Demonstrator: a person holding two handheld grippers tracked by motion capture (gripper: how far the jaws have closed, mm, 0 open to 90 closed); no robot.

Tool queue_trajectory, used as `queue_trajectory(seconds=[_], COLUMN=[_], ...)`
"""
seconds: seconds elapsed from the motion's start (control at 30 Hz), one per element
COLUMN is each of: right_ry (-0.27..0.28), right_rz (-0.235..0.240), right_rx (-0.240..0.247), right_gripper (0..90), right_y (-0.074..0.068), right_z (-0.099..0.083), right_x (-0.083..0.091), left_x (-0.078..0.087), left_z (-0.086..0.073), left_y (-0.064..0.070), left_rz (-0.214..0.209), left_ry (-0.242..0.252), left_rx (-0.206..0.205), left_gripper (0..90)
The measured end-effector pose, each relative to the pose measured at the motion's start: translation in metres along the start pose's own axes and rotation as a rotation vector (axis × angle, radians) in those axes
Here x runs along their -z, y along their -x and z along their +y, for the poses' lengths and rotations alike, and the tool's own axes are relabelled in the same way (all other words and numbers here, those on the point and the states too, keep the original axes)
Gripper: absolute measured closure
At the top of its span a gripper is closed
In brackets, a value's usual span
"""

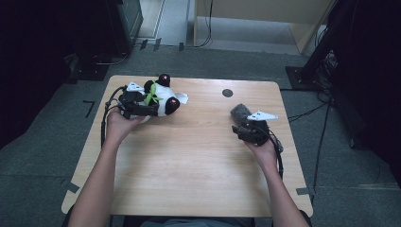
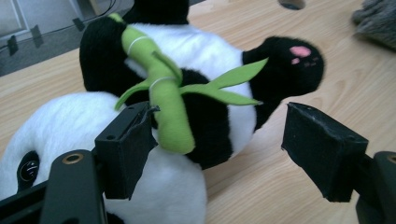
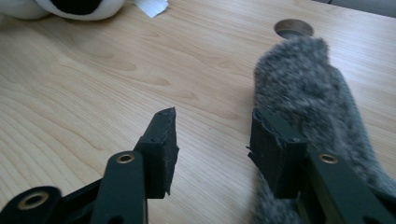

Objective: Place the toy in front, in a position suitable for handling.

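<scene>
**Black Foam Jaws Set Wide at a Plush Panda**

Black foam pads are seen spread well apart on the left gripper [image 2: 219,154], with nothing clamped; one pad is pressed against the white belly of the plush panda [image 2: 187,84] and the other stands clear over bare wood. The right gripper [image 3: 212,149] is likewise held with its jaws apart, one pad just beside the grey furry roll [image 3: 303,93], nothing gripped.

The panda is found at the far left of the wooden surface [image 1: 189,165], lying on its back. Its long axis is judged to run across the surface, head toward the left gripper and pink-soled foot toward the centre. The roll lies near the right edge, its length pointing away toward the cable hole [image 1: 227,93].

A closing grip could well catch only the green felt bamboo [image 2: 163,93] or loose pile, so the toy might slip or swing once lifted. The soft body may also be pushed aside by the touching pad.
</scene>
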State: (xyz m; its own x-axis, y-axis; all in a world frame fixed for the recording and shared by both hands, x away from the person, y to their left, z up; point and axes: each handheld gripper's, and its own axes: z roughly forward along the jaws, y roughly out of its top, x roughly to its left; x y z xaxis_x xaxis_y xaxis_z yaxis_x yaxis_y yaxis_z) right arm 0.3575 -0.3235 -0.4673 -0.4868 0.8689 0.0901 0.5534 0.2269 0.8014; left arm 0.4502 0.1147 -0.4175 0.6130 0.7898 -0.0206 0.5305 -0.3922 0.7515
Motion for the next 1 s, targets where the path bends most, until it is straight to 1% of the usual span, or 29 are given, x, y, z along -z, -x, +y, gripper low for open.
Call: queue_trajectory(seconds=[0.03,0.07,0.13,0.2,0.23,0.27,0.3,0.33,0.37,0.4,0.43,0.47,0.53,0.57,0.6,0.63,0.67,0.7,0.73,0.77,0.83,0.9,0.93,0.97,1.0], right_ry=[0.005,0.009,0.014,0.01,-0.001,-0.001,-0.004,-0.005,-0.006,-0.002,-0.002,0.007,0.017,0.023,0.023,0.02,0.008,0.008,-0.001,-0.005,-0.009,-0.016,-0.018,-0.018,-0.019], right_rz=[-0.011,-0.019,-0.022,-0.038,-0.056,-0.056,-0.067,-0.081,-0.086,-0.103,-0.103,-0.106,-0.109,-0.126,-0.126,-0.132,-0.129,-0.129,-0.121,-0.123,-0.122,-0.123,-0.118,-0.118,-0.116], right_rx=[-0.005,-0.01,-0.009,0.001,0.012,0.012,0.014,0.014,0.012,-0.01,-0.01,-0.042,-0.046,-0.037,-0.037,-0.033,-0.048,-0.048,-0.068,-0.074,-0.078,-0.082,-0.089,-0.089,-0.09], right_gripper=[54.0,54.4,54.4,54.7,56.1,56.1,56.3,58.7,59.1,57.0,57.0,55.6,55.6,55.6,55.6,55.3,53.8,53.8,52.9,53.0,53.1,53.3,53.6,53.6,53.6], right_y=[0.004,0.006,0.008,0.011,0.014,0.014,0.016,0.019,0.021,0.027,0.027,0.032,0.034,0.037,0.037,0.038,0.043,0.043,0.046,0.048,0.049,0.051,0.052,0.052,0.052], right_z=[-0.002,-0.002,-0.003,-0.004,-0.006,-0.006,-0.007,-0.008,-0.009,-0.012,-0.012,-0.013,-0.013,-0.013,-0.013,-0.013,-0.013,-0.013,-0.014,-0.014,-0.014,-0.015,-0.014,-0.014,-0.014], right_x=[0.003,0.004,0.005,0.006,0.006,0.006,0.007,0.007,0.008,0.009,0.009,0.009,0.008,0.007,0.007,0.005,0.001,0.001,-0.002,-0.004,-0.005,-0.007,-0.008,-0.008,-0.008], left_x=[-0.003,-0.005,-0.007,-0.009,-0.01,-0.01,-0.01,-0.011,-0.011,-0.012,-0.013,-0.013,-0.014,-0.014,-0.014,-0.014,-0.013,-0.013,-0.012,-0.011,-0.007,-0.004,-0.004,-0.004,-0.003], left_z=[-0.001,-0.002,-0.002,-0.003,-0.004,-0.004,-0.004,-0.004,-0.004,-0.005,-0.005,-0.006,-0.006,-0.006,-0.006,-0.006,-0.006,-0.006,-0.006,-0.006,-0.005,-0.004,-0.003,-0.003,-0.003], left_y=[-0.001,-0.002,-0.004,-0.005,-0.006,-0.006,-0.007,-0.008,-0.008,-0.009,-0.01,-0.011,-0.012,-0.012,-0.012,-0.012,-0.012,-0.011,-0.011,-0.01,-0.008,-0.006,-0.004,-0.004,-0.003], left_rz=[-0.002,0.004,0.009,0.006,0.02,0.02,0.023,0.023,0.025,0.025,0.012,0.003,-0.005,-0.003,-0.003,-0.004,-0.004,-0.005,-0.004,-0.002,0.008,0.017,0.002,0.002,-0.009], left_ry=[0.0,0.004,0.019,0.029,0.034,0.034,0.034,0.034,0.032,0.03,0.03,0.032,0.03,0.028,0.028,0.026,0.029,0.029,0.031,0.039,0.056,0.062,0.06,0.06,0.058], left_rx=[0.006,0.004,0.012,0.024,0.021,0.021,0.024,0.031,0.035,0.037,0.044,0.051,0.053,0.055,0.058,0.063,0.066,0.066,0.065,0.062,0.059,0.045,0.044,0.044,0.048], left_gripper=[24.5,25.7,26.7,33.2,37.7,40.5,40.5,43.8,47.5,53.5,53.5,56.6,58.0,61.3,61.3,63.3,68.7,68.7,73.1,76.4,77.8,78.5,78.9,79.2,79.2])
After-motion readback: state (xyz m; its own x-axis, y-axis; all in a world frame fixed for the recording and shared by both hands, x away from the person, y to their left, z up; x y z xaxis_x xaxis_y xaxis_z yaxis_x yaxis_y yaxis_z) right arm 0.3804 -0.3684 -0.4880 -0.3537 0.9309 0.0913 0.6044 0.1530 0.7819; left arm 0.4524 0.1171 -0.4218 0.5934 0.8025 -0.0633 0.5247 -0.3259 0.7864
